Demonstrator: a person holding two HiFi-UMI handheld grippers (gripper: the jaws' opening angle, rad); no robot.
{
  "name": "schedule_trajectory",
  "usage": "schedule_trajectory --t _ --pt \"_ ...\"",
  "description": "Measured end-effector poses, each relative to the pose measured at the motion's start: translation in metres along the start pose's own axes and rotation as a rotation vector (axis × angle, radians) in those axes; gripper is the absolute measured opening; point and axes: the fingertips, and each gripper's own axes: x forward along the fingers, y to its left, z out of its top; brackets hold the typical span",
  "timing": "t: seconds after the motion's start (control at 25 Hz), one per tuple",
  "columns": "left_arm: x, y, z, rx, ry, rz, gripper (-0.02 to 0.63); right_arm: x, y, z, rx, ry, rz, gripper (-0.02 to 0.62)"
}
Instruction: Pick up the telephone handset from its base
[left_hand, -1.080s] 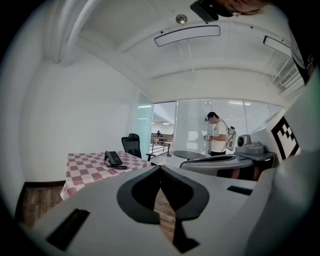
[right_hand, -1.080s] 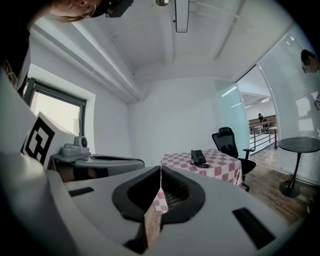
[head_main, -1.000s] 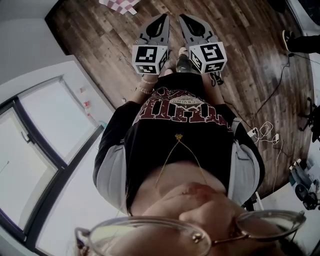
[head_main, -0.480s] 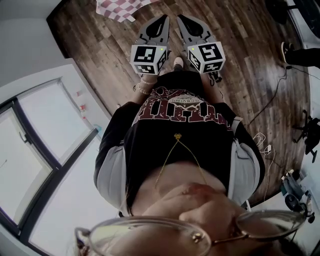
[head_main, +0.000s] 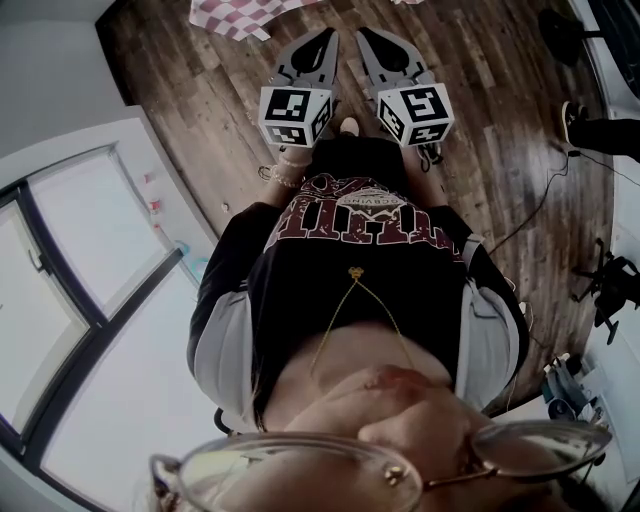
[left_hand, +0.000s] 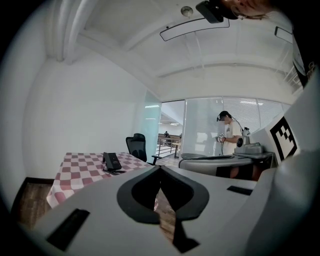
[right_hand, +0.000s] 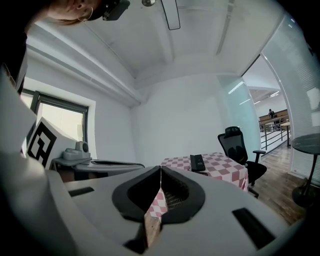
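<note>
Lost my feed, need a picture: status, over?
Left gripper and right gripper shut, empty. Telephone untouched on checkered table ahead. Office chair beside table, path open.

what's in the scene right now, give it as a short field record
left gripper: shut, nothing between its jaws
right gripper: shut, nothing between its jaws
telephone: on the checkered table, untouched, too small to make out the handset
table: ahead of both grippers, well apart from them
chair: black office chair by the table
floor: wood planks
</note>
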Motion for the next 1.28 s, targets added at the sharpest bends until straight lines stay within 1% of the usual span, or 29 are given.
schedule_trajectory --t 0.16,0.36,0.56,0.76,0.88,1.04,1.28 --pt "0.008 0.001 0.0 -0.002 0.005 0.001 0.0 0.004 -0.01 0.0 0.011 0.005 0.0 0.02" --pt "0.03 0.007 0.0 -0.027 0.008 -0.037 0.0 0.016 -0.027 0.002 0.017 0.006 -0.026 0.02" --pt "0.052 0.022 0.01 -0.028 -0.003 -0.061 0.0 0.037 -0.043 0.009 0.03 0.002 -0.044 0.02" --pt "0.078 0.041 0.018 -0.025 0.003 -0.089 0.0 0.066 -0.062 0.018 0.033 -0.001 -0.08 0.02" --pt "0.093 0.057 0.026 -0.016 -0.005 -0.098 0.0 0.085 -0.07 0.024 0.035 -0.009 -0.09 0.02" --pt "0.111 0.08 0.032 -0.022 -0.009 -0.11 0.0 0.111 -0.081 0.031 0.059 -0.028 -0.095 0.02" --pt "0.132 0.106 0.036 -0.023 0.008 -0.142 0.0 0.144 -0.092 0.034 0.059 -0.017 -0.12 0.02"
